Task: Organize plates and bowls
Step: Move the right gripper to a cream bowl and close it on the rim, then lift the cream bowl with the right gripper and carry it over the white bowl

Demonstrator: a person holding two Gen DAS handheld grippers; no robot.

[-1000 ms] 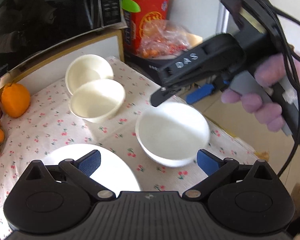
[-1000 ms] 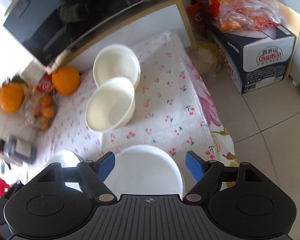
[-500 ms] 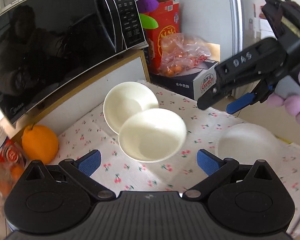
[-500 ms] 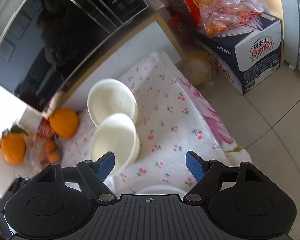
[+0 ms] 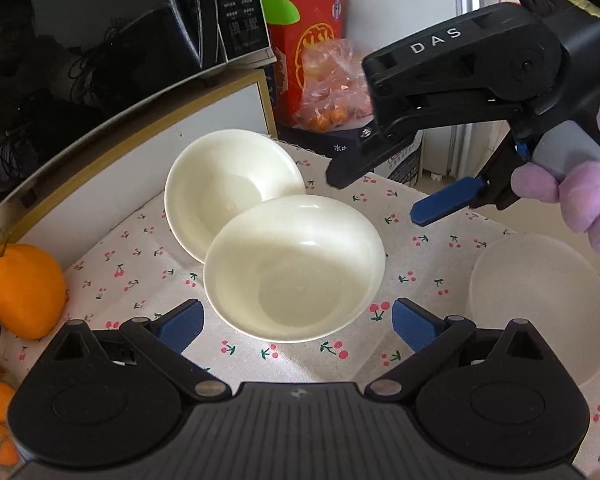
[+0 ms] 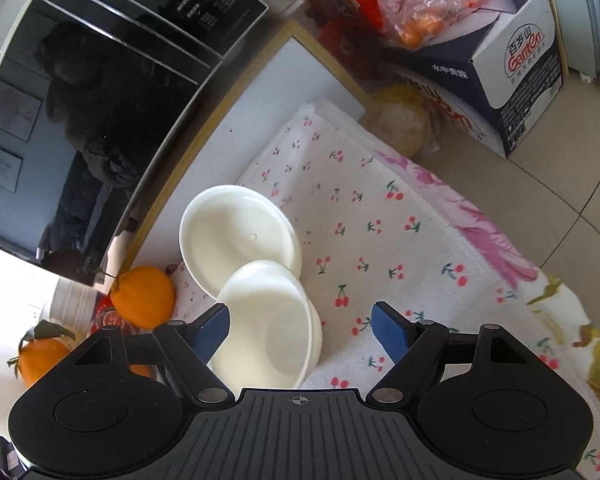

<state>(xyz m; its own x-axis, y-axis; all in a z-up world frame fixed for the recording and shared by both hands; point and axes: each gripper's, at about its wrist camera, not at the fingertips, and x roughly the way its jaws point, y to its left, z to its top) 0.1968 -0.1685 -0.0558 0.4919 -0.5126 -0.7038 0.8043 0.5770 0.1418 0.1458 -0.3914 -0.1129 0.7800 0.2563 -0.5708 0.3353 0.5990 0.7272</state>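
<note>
Two cream bowls sit on the cherry-print cloth point(image 5: 420, 248), rims touching: a near bowl point(image 5: 294, 268) and a far bowl point(image 5: 232, 184) by the microwave stand. A third, whiter bowl point(image 5: 540, 304) rests at the right. My left gripper point(image 5: 296, 322) is open, its blue pads either side of the near bowl's front rim, not pressing it. My right gripper point(image 5: 378, 197) hangs open above the cloth, right of the two bowls. From the right wrist the near bowl point(image 6: 268, 324) lies under my right gripper point(image 6: 300, 330), beside its left pad, with the far bowl point(image 6: 240, 232) beyond.
A black microwave point(image 5: 100, 40) on a white stand backs the table. Oranges point(image 5: 24, 292) lie at the left. A cardboard box point(image 6: 512, 72) with a bag of small oranges stands on the tiled floor past the table's right edge. A purple-gloved hand point(image 5: 580, 200) holds the right gripper.
The left view swung from the flat plate and white bowl to the two cream bowls, now close between its pads. The right gripper moved forward off the white bowl toward the same pair.
</note>
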